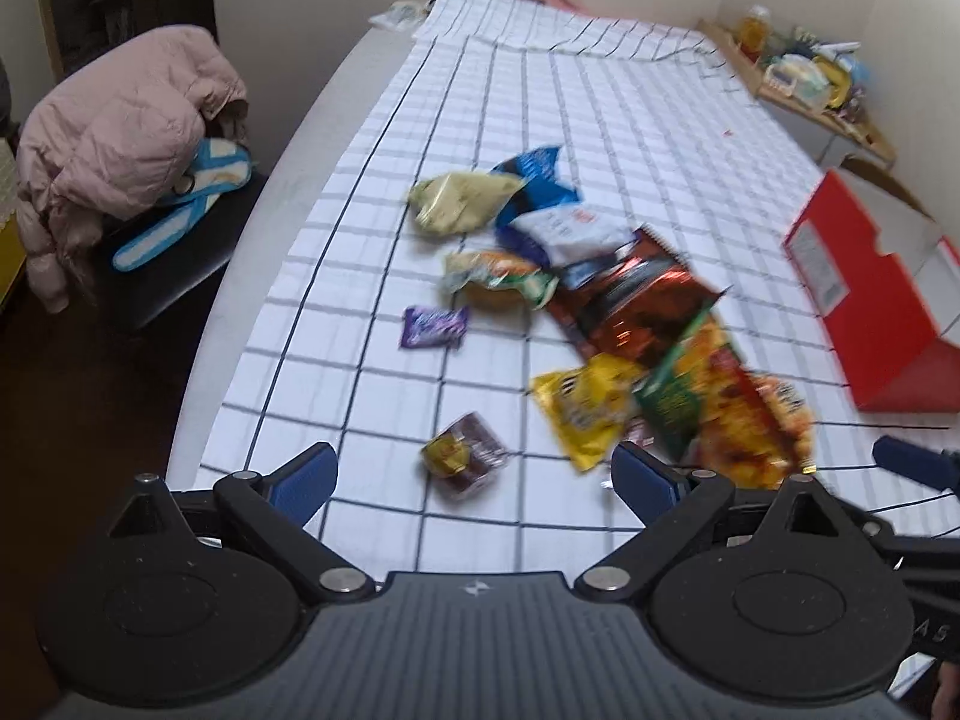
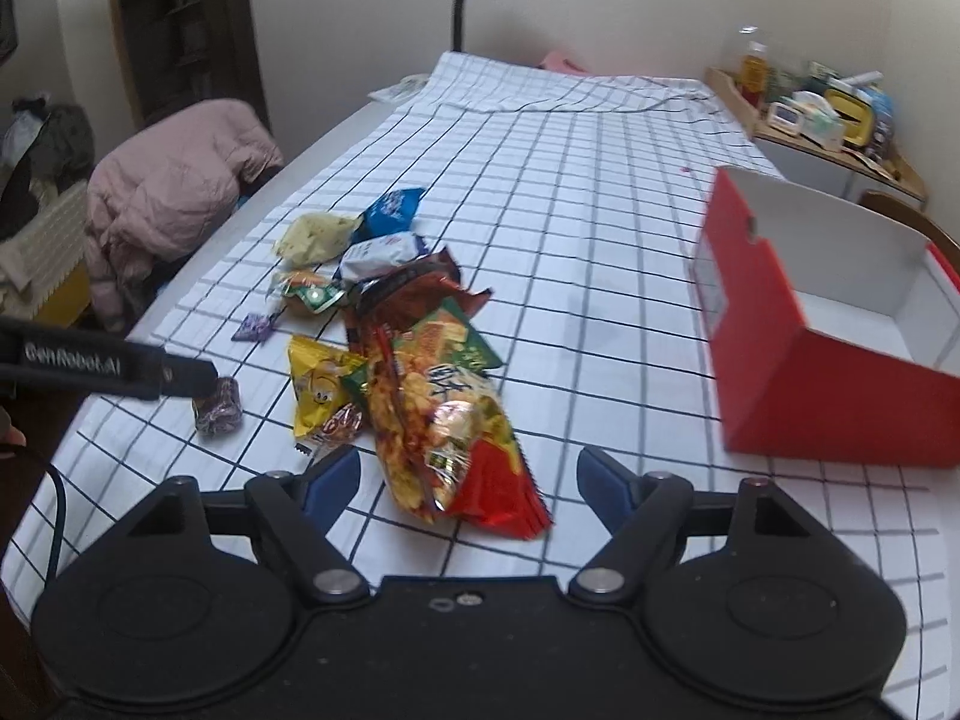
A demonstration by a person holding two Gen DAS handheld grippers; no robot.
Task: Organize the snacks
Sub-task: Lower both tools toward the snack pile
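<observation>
Hovering over the white grid-checked tablecloth [image 2: 600, 192], the left gripper [image 1: 474, 480] stands spread and empty above a small round brown-wrapped cake [image 1: 465, 459]. Dead ahead of the spread, empty right gripper [image 2: 468, 480], 1 long red-and-yellow crisp bag [image 2: 444, 420] runs lengthwise away from it. The open red cardboard box [image 2: 828, 396] waits right, nearer that arm.

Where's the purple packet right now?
The purple packet lies flat on the checked cloth, on the left edge of the snack pile. It's just left of the green-orange packet, apart from it, farther off than the brown wrapped snack.
</observation>
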